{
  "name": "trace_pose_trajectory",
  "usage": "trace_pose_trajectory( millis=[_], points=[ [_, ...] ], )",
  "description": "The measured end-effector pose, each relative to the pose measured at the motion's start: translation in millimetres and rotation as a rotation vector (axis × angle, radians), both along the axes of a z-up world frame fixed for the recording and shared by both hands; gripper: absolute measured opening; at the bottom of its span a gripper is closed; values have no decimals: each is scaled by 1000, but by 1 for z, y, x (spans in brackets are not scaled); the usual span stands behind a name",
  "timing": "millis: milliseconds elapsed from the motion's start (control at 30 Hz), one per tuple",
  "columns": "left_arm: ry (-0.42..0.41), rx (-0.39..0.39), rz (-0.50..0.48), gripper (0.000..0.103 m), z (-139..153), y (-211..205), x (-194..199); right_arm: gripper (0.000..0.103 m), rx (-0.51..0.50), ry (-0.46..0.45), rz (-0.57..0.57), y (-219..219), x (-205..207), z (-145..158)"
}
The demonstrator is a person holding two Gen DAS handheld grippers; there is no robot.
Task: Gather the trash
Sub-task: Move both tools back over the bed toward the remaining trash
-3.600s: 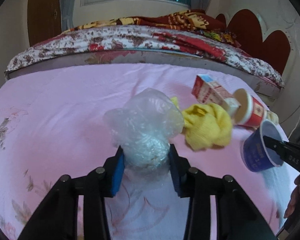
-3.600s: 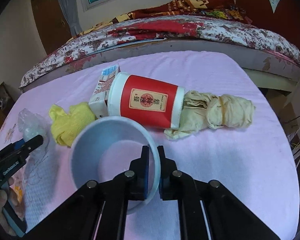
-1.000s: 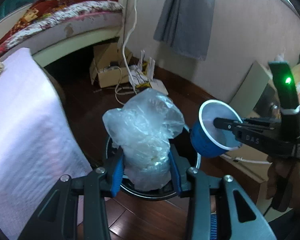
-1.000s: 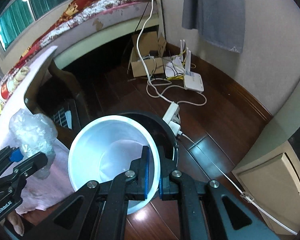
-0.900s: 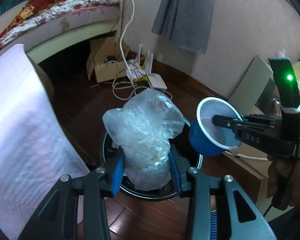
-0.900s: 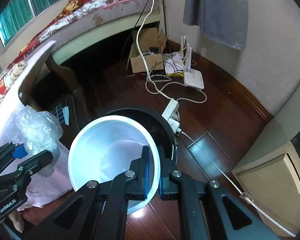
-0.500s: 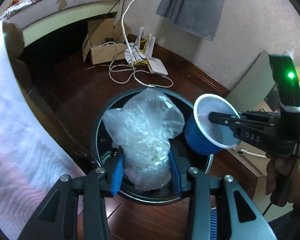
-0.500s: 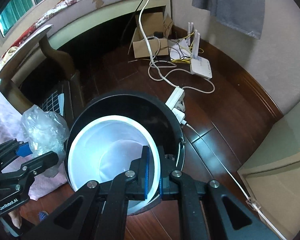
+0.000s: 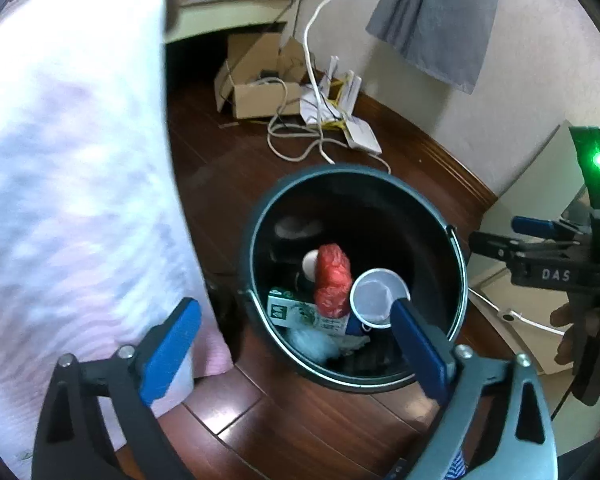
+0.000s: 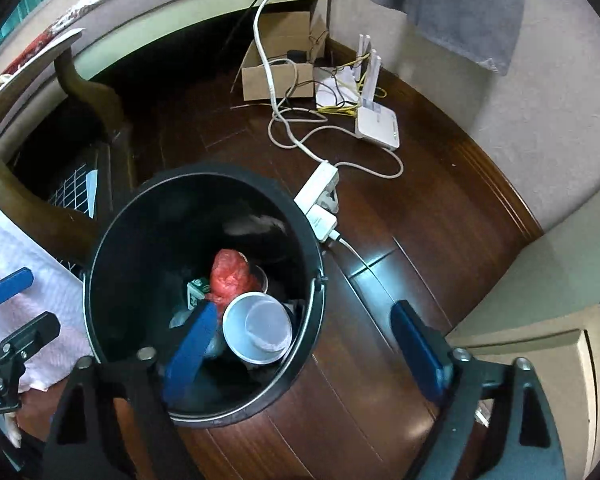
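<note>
Black bin [image 10: 112, 240]: held white cup [image 10: 258, 328], red bag [image 10: 230, 276]; left gripper [image 9: 296, 336], right gripper [image 10: 304, 344] jaws opening, empty, above rim

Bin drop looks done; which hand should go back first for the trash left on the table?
Left, probably. Both the left gripper and the right gripper are opening and empty above the black bin, but the pink table cloth lies right beside the left one, so its swing back looks shorter.
</note>
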State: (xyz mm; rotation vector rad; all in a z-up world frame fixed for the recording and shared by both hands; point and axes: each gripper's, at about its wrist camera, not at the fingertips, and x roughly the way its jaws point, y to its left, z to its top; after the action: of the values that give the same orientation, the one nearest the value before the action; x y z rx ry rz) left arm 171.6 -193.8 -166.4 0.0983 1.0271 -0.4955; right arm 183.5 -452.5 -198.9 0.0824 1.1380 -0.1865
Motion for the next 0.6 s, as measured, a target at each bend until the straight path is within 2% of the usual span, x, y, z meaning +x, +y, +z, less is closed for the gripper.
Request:
trace_pose_trajectory(
  millis=[167,600],
  points=[
    [-25,-4,23,97,17,11,-9,103,-37,-38,26,16,-8,23],
    [-108,-37,79,99,76,47,-40,103,-49,-169,91,73,-45,108]
  ],
)
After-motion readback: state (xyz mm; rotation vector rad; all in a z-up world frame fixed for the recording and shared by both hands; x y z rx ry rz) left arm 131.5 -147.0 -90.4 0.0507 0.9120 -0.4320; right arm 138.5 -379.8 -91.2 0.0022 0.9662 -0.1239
